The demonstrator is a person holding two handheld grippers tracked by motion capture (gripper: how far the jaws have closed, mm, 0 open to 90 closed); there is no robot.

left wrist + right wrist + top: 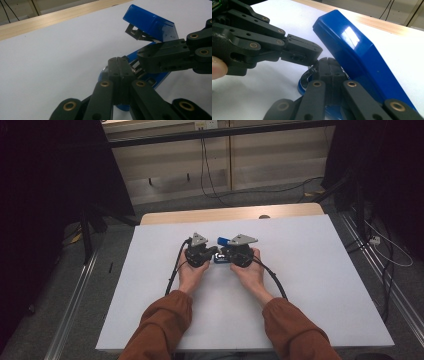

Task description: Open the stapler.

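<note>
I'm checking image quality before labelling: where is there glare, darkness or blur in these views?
High view: dark surroundings, evenly lit white table, the blue stapler small and soft. Left gripper view: the stapler's raised lid shows faint sheen; the left gripper up close is slightly soft. Right gripper view: a bright glare patch on the lid; the right gripper is soft.

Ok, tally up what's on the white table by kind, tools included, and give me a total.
Stapler, blue, lid swung up: 1
Tools, black: 2, the left tool and the right tool, both with jaws shut at the stapler's base
Total: 3
</note>
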